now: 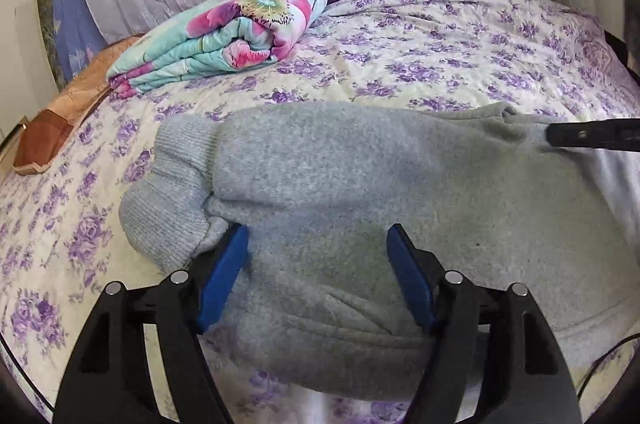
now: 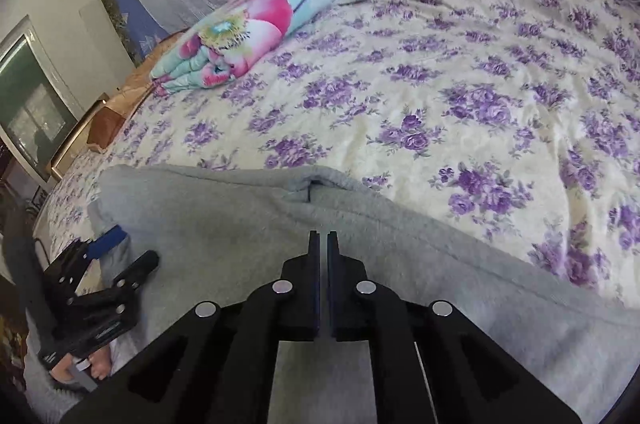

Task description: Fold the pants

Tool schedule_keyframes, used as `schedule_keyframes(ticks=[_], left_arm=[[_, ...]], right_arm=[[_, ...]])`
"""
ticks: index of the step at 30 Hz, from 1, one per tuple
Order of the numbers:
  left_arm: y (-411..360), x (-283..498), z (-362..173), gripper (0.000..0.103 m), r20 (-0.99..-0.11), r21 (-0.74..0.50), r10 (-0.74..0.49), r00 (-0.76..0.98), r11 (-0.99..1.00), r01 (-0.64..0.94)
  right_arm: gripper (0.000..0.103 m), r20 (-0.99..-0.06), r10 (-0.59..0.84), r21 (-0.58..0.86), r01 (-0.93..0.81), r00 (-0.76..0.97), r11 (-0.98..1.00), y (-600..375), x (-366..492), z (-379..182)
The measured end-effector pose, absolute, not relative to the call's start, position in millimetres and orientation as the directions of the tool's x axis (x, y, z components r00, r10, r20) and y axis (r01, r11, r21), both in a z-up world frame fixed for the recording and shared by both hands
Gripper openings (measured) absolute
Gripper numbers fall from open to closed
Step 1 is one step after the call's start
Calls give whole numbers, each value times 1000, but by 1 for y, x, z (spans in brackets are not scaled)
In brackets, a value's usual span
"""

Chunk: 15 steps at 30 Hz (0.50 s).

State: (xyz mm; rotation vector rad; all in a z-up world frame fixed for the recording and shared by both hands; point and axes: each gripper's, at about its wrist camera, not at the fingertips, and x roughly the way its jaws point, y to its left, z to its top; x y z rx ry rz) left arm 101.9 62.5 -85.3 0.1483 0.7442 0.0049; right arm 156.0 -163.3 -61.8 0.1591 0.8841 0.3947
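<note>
Where cream bedspread with purple roses (image 1: pixel 400 35) covers bed: grey fleece pants (image 1: pixel 340 183) folded, near centre, ribbed cuffs (image 1: pixel 168 191) at left. Folded turquoise-and-pink floral quilt (image 1: pixel 224 31) far left. Left gripper (image 1: pixel 316 276) wide open, blue pads straddling pants, gripping nothing. Right gripper (image 2: pixel 324 244) nearly closed over pants; grip on fabric unclear.
</note>
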Motion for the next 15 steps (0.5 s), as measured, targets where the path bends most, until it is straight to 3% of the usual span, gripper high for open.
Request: schedule_keyframes(ticks=[3,4,6,8,11,13,15], left_arm=[[76,93,-73,70,-642,34,-6,767,999,36],[81,95,-77,70,-651,23,-7,759,999,29],[74,107,-90,73,-694,72,28,720,997,30],[62,106,-88,76,-679,133,72,730,991,27],[61,88,-79,76,-674,113,60,737,993,22],[64,70,-66,76,-669,13,-25,743,999,46],[59,52,-54,76,-650,-47,-94,754,995,84]], right_arm=[[5,-711,394,285,-274,582,919,-183,113,-57],[14,-728,370,275,-248,577,929,-191,105,-65],[17,-765,350,279,-212,541,937,-203,107,-91],[12,-731,400,364,-179,553,914,-217,107,-96],[18,-640,422,417,-170,642,893,-233,75,-63],[40,-583,400,419,-160,707,894,-255,38,-42],[53,-561,322,397,-93,763,913,-287,-4,-32]])
